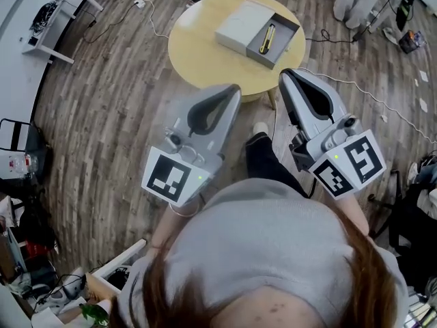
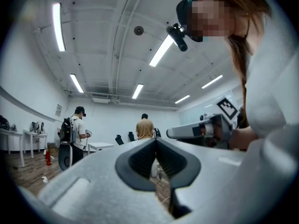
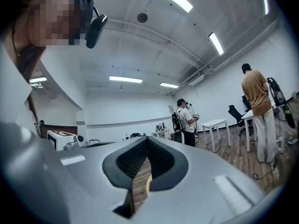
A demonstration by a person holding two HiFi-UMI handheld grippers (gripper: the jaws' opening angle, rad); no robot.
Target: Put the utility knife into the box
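The yellow utility knife (image 1: pixel 268 38) lies inside the open grey box (image 1: pixel 284 35), which rests on the round yellow table (image 1: pixel 198 53) at the top of the head view. Both grippers are held close to my body, short of the table and apart from the box. My left gripper (image 1: pixel 234 87) (image 2: pixel 156 141) is shut with nothing in it. My right gripper (image 1: pixel 285 74) (image 3: pixel 147 139) is also shut and holds nothing. Each points out level into the room, so neither gripper view shows the box or the knife.
The box's pale lid (image 1: pixel 239 26) lies beside the tray. White cables (image 1: pixel 355 84) run over the wooden floor around the table. A white rack (image 1: pixel 54 19) stands at the far left. Other people (image 2: pixel 145 127) (image 3: pixel 256 111) and white tables (image 3: pixel 219 125) stand across the room.
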